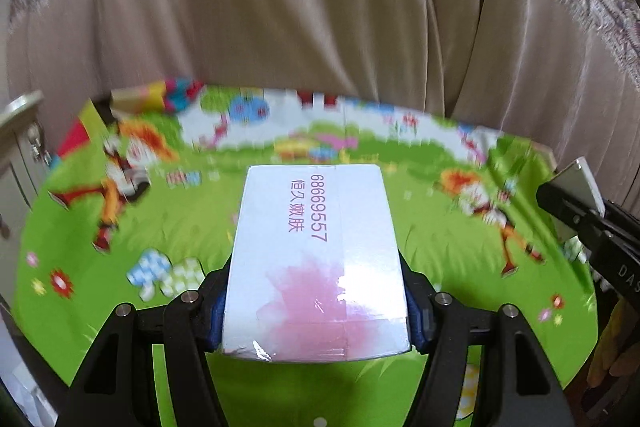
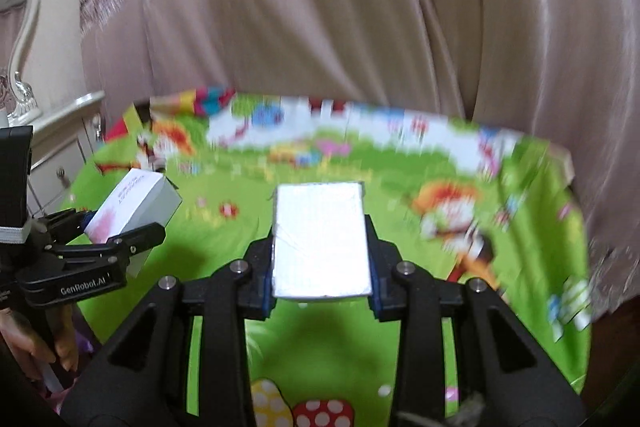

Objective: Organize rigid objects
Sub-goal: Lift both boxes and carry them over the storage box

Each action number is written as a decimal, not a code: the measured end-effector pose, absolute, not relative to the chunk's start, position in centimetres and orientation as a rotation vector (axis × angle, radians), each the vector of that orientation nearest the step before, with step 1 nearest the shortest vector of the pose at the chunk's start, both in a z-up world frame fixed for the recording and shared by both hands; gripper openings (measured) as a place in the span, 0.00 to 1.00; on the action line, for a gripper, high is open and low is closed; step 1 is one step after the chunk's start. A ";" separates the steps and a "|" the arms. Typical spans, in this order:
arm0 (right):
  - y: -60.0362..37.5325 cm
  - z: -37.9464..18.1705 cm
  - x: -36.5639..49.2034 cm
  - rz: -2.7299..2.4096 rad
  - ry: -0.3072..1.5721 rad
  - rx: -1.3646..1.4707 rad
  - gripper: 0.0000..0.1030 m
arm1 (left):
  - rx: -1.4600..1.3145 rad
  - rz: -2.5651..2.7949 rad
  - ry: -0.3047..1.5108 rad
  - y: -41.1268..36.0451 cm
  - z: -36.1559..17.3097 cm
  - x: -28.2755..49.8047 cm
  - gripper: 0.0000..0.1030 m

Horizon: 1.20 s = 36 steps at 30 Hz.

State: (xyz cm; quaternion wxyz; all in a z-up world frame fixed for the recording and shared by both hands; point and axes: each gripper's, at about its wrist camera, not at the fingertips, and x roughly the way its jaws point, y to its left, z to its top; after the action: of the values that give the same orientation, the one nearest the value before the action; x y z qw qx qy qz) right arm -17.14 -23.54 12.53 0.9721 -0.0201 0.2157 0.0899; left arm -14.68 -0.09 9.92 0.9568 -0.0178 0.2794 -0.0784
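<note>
Here, the left tool (image 1: 316, 311) clamps a pink-printed white box (image 1: 316, 259) above the cartoon-print tabletop (image 1: 100, 267); the right tool (image 2: 320, 277) clamps a plain white box (image 2: 320, 243). Both should probably lower level before release.

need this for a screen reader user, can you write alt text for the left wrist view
The left tongs grip a white box with a pink splash and the number 68669557, held above a bright green cartoon play mat. At the right edge the right tongs hold a pale flat box, with beige curtains behind.
</note>
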 end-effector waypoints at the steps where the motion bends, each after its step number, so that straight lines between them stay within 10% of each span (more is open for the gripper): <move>1: -23.4 13.4 -17.7 0.173 0.396 -0.047 0.37 | -0.037 -0.160 0.528 -0.2 11.1 -15.3 0.64; 15: -23.3 25.1 -24.2 0.081 -0.033 -0.037 0.37 | -0.008 -0.142 0.207 -2.2 23.9 -18.2 0.65; 36: -19.8 26.8 -28.0 0.141 -0.113 -0.095 0.37 | -0.002 -0.091 0.121 1.0 25.4 -23.7 0.65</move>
State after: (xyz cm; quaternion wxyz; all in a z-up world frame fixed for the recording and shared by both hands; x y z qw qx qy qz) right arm -28.01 -19.80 26.79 0.9948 -0.0475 -0.0564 0.0705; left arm -23.74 0.95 25.42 0.9971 -0.0008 0.0606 -0.0455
